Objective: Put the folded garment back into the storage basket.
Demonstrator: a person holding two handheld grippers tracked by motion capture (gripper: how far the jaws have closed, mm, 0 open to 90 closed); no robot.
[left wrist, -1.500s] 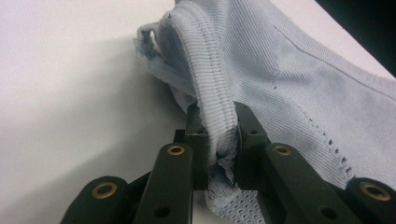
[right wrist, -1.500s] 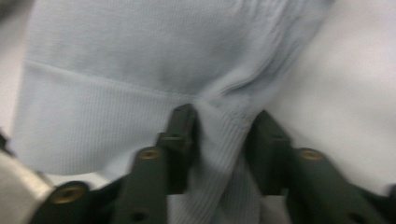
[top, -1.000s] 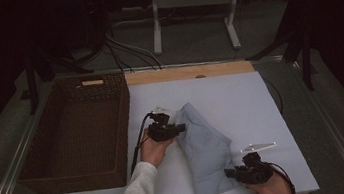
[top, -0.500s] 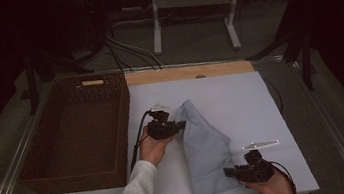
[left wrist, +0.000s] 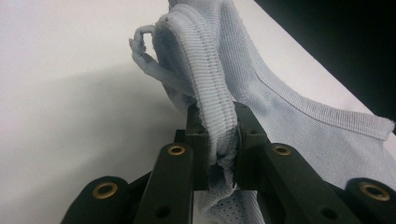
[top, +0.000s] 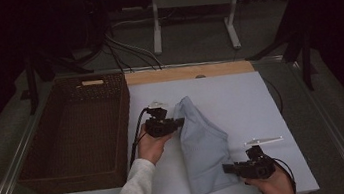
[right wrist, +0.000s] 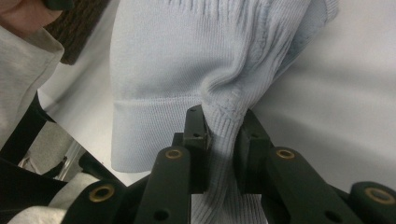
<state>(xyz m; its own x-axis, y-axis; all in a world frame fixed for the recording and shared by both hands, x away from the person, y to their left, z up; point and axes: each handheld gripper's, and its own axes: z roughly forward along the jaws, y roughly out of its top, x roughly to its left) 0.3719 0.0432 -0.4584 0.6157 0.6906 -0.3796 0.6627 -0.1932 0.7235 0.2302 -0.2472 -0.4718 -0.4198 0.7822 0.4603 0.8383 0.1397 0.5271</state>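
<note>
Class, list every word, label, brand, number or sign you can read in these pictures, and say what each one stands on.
None can be read.
Wicker basket: a pale tag on its far rim, too small and blurred to tell whether it bears writing.
Light blue garment, both grippers, white table: no writing shows.

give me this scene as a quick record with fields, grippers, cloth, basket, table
work in hand: handling a pale blue knit garment on the white table top
left gripper: shut on the garment's ribbed edge, at its far end
right gripper: shut on a pinch of the garment's ribbed hem, at its near end
garment: folded into a long shape, lying on the table between the two grippers
basket: brown wicker, left of the white top, nothing seen inside
</note>
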